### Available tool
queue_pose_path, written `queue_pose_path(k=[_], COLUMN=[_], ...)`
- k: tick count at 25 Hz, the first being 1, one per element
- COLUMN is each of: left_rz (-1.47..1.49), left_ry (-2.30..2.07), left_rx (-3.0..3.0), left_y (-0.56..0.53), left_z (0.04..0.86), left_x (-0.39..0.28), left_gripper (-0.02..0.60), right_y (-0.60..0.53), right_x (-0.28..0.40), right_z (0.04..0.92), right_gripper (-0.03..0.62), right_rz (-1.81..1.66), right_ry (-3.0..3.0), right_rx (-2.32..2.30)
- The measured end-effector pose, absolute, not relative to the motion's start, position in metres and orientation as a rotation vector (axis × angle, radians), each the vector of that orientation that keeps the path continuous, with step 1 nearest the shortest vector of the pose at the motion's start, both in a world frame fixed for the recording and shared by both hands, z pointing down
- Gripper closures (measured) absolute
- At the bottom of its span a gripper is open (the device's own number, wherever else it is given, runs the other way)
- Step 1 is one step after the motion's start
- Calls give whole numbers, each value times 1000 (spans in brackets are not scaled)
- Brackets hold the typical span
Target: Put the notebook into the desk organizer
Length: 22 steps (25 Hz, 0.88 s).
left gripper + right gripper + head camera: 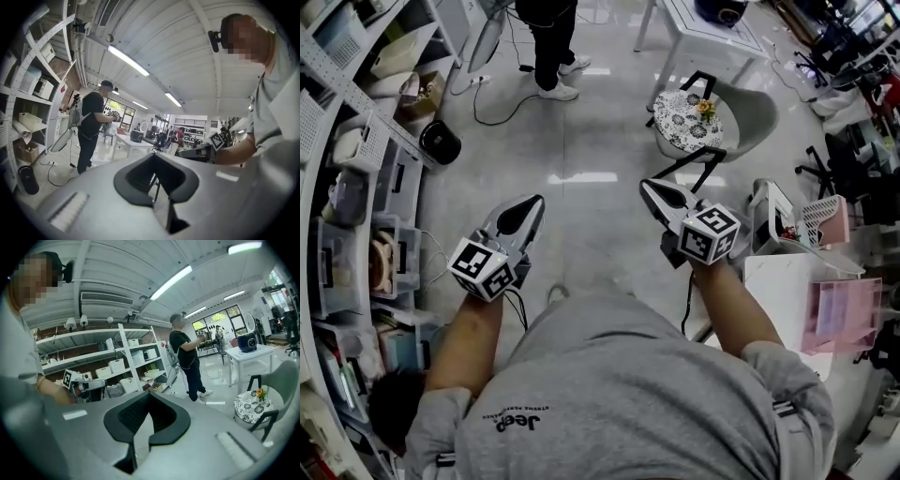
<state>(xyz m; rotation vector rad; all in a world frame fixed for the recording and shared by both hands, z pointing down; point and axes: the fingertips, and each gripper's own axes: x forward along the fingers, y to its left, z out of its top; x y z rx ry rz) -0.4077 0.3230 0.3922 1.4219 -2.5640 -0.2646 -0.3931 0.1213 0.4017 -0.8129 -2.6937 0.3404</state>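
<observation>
Two grippers are in view, the left gripper (534,201) and the right gripper (647,187). Each has its jaws pressed together with nothing between them, and each gripper's own view shows its dark pads meeting at the tip. Both are held out at about the same height over the floor (581,141), well apart from each other. Each carries one marker cube.

The notebook cannot be picked out in any view. One pink desk organizer (846,314) sits on a white desk (780,286) at the far right of the head view, to the right of the right gripper. A pink basket (827,219) stands beyond it.

Ahead of the grippers lies a broad stretch of bare, shiny grey floor. Its left edge is a run of shelving (356,187) crowded with bins and boxes, with one round black bin (441,142) at its foot. At the far end stand one person (551,47), one white table (708,33) and one fan (487,37), and a black cable (502,112) trails across the floor near the person's feet.

On the right, one grey chair (750,112) with a flower-patterned cushion (687,120) stands just beyond the right gripper, between it and the far table.
</observation>
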Motion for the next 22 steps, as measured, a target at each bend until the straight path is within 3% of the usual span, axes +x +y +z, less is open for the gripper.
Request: queue_pose_path(k=[22], left_rz=[-275], left_ry=[-2538], left_rx=[1484], left_y=[312], left_z=[386], left_x=[-398], left_gripper=[523], right_y=[106], right_x=[-383], right_z=[393], right_gripper=[591], right_rz=[316], right_ry=[-2715], right_rx=[-770])
